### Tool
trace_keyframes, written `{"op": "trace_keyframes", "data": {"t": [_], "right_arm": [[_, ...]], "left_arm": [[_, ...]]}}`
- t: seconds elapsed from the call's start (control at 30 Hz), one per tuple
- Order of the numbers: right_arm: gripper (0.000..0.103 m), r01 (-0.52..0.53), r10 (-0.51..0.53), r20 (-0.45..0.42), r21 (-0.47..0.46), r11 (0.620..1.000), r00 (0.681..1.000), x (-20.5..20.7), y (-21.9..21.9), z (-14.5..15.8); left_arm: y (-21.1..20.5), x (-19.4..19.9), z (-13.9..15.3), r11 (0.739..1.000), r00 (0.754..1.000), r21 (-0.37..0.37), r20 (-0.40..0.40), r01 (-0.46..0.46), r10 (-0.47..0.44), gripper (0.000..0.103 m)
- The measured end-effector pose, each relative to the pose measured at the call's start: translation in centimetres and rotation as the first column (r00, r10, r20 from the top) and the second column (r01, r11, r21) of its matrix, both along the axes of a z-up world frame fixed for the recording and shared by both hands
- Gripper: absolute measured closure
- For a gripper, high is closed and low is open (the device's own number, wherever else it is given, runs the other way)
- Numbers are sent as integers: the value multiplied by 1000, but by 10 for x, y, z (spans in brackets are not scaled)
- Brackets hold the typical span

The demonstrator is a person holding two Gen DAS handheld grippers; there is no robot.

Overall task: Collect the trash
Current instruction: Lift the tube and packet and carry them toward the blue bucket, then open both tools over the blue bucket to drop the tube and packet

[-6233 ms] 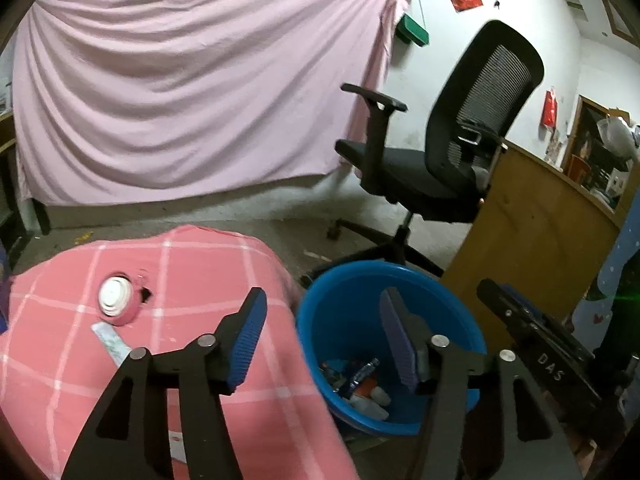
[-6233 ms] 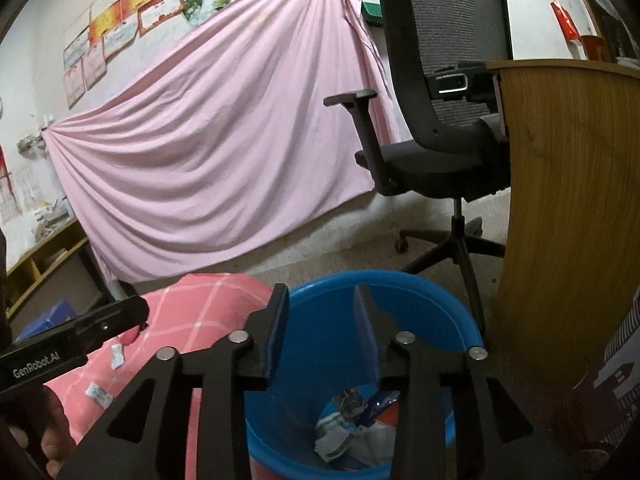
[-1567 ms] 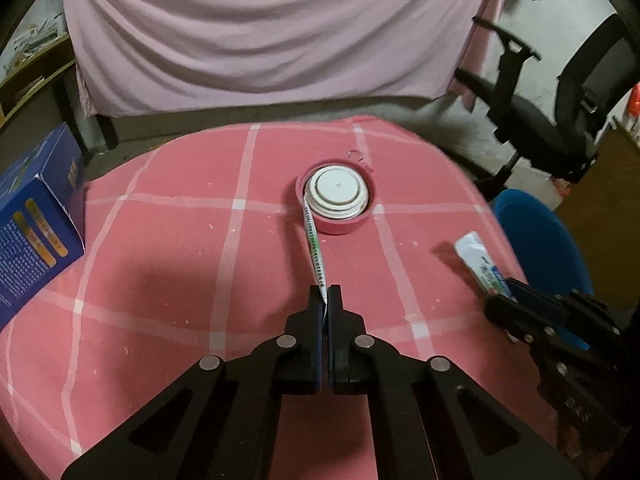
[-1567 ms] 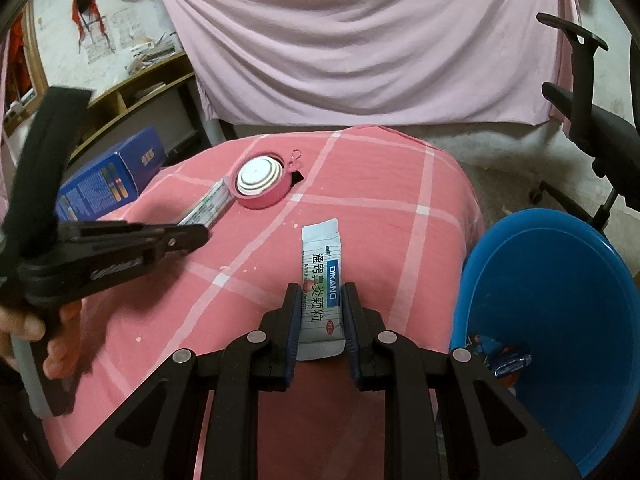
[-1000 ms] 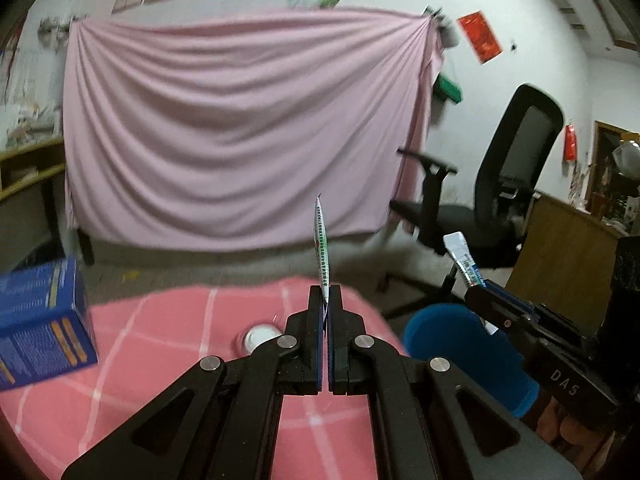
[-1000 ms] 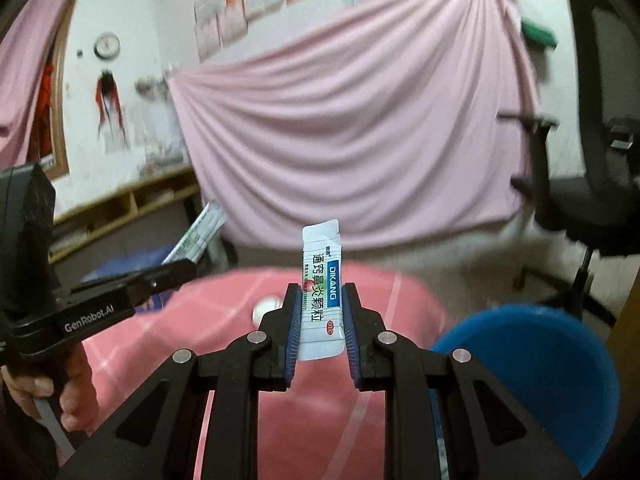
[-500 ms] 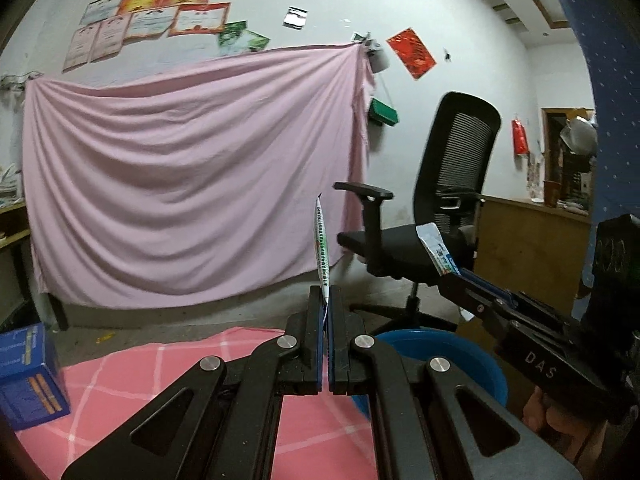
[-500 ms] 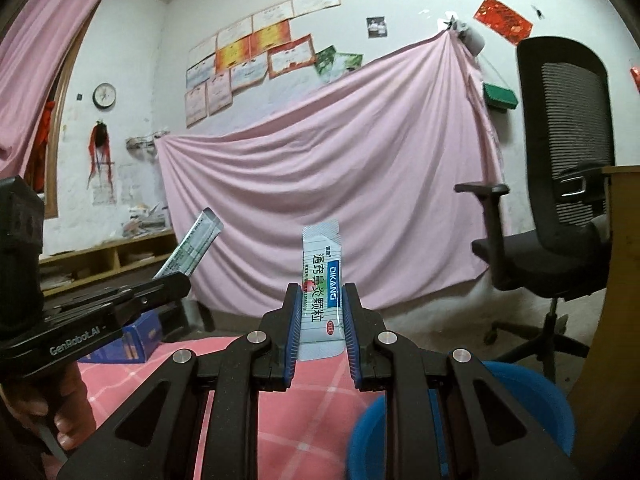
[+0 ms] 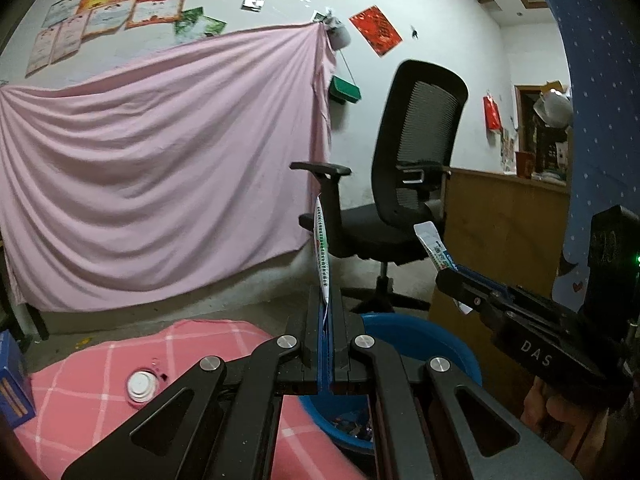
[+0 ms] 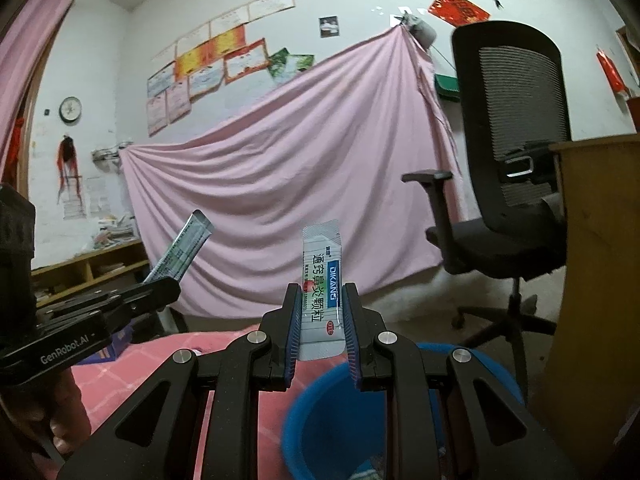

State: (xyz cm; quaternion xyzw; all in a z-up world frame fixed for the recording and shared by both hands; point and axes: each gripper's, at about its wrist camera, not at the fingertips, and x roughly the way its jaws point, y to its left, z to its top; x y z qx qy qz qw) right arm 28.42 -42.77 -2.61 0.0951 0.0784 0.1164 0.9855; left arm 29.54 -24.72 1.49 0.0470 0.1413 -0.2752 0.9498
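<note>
My left gripper (image 9: 325,300) is shut on a thin white and green sachet (image 9: 322,252) that stands edge-on above the jaws. My right gripper (image 10: 320,296) is shut on a white sachet with a blue "DIKANG" label (image 10: 322,284), held upright. Both are raised above a blue bucket (image 9: 420,344), also in the right wrist view (image 10: 320,416), with trash at its bottom. The left gripper and its sachet (image 10: 180,248) show at the left of the right wrist view. The right gripper with its sachet (image 9: 434,248) shows at the right of the left wrist view.
A pink checked cloth covers the table (image 9: 80,392), with a round white-lidded container (image 9: 140,384) and a blue box (image 9: 12,380) at its left. A black office chair (image 9: 400,200) and a wooden desk (image 9: 504,216) stand behind the bucket. A pink sheet (image 9: 160,168) hangs on the wall.
Both grippers picked sachets off the table, lifted them and swung right. In the last half second both views have tilted a little lower over the bucket.
</note>
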Motion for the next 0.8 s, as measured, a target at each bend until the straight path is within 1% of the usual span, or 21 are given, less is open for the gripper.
{"op": "trace_keyframes", "data": {"t": [0.13,0.3,0.47,0.8], "right_arm": [[85,22,-21,-25,4,1000,999,-1,-11,-6],[85,38,-37,-63,8,999,997,1,-21,-13],[84,47,-47,-108,2,999,993,6,-26,-19],[84,70,-68,-167,10,997,984,12,-34,-28]], "left_arm": [[-13,5,-6,1000,999,13,-30,16,-16,103],[-25,16,-12,999,995,17,-94,36,-34,103],[-34,23,-18,998,989,33,-139,53,-48,103],[-41,41,-27,998,970,33,-240,53,-44,103]]}}
